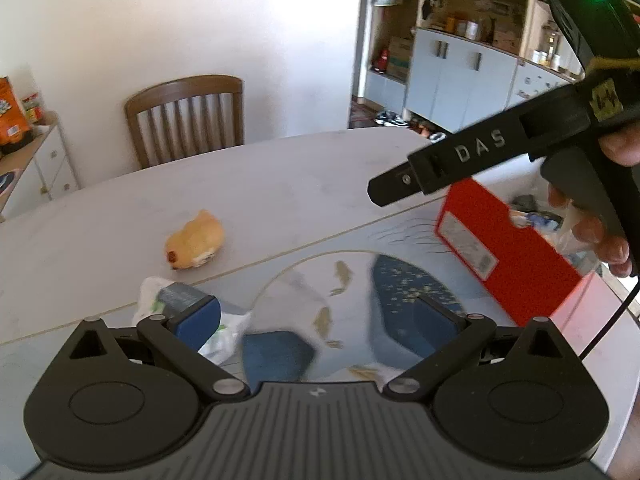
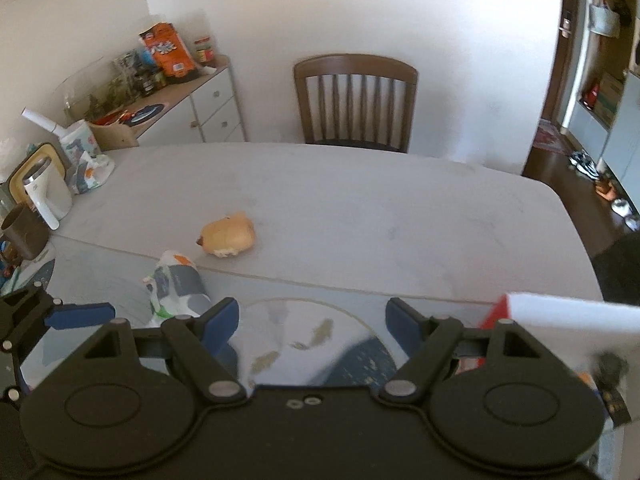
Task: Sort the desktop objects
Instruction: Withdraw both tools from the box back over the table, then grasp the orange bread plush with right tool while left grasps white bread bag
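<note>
Item: crumpled white packet [image 2: 176, 288], printed grey and orange, lying on the table [image 2: 360, 208] near its front edge, at the seam where the patterned mat [image 2: 312, 332] begins. We judge it light, soft and crinkly (likely to slip); best pinched across its bunched middle.

Item: tan plush toy [image 2: 228, 236], just beyond the packet toward the table's centre; soft, light, squeezable anywhere on its body.

Item: red box [image 1: 500, 248], open-topped, at the right edge.

Left gripper [image 1: 320, 320]: fingers wide, nothing between. Right gripper [image 2: 312, 320]: fingers wide, empty.
</note>
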The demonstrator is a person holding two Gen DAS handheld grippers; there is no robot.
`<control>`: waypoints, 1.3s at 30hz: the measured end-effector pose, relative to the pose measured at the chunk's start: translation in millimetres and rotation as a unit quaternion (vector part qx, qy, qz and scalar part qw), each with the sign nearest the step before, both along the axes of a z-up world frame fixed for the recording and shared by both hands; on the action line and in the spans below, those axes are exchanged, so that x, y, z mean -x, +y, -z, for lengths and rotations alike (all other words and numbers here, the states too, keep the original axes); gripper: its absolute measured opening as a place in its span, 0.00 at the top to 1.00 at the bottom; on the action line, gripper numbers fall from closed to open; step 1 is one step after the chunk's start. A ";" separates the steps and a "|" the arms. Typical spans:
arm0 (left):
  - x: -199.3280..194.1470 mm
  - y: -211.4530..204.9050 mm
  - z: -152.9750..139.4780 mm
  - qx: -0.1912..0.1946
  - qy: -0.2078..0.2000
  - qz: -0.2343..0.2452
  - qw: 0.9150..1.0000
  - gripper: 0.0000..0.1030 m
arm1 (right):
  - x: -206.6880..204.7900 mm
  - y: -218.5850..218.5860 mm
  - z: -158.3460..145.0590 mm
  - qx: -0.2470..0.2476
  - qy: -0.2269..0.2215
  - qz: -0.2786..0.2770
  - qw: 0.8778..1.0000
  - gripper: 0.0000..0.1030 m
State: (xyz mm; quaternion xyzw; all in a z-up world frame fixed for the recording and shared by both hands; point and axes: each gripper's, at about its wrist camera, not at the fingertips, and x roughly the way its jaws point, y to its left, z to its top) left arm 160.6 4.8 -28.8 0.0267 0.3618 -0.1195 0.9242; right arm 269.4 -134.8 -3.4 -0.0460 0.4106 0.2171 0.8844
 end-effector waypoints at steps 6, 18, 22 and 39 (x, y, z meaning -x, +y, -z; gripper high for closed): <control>-5.4 17.7 12.6 -0.005 -0.003 -0.027 1.000 0.00 | -21.1 28.9 11.0 0.001 0.015 -0.016 1.000 0.22; -26.8 42.5 44.9 -0.027 0.006 -0.078 0.997 0.00 | -58.4 82.6 43.5 0.003 0.042 -0.045 0.998 0.22; -36.7 43.6 57.8 -0.032 0.013 -0.079 0.996 0.00 | -69.7 101.7 50.8 0.008 0.046 -0.055 0.997 0.22; -53.0 46.1 81.7 -0.051 0.023 -0.081 0.995 0.00 | -107.6 171.2 82.6 0.055 0.024 -0.085 0.995 0.21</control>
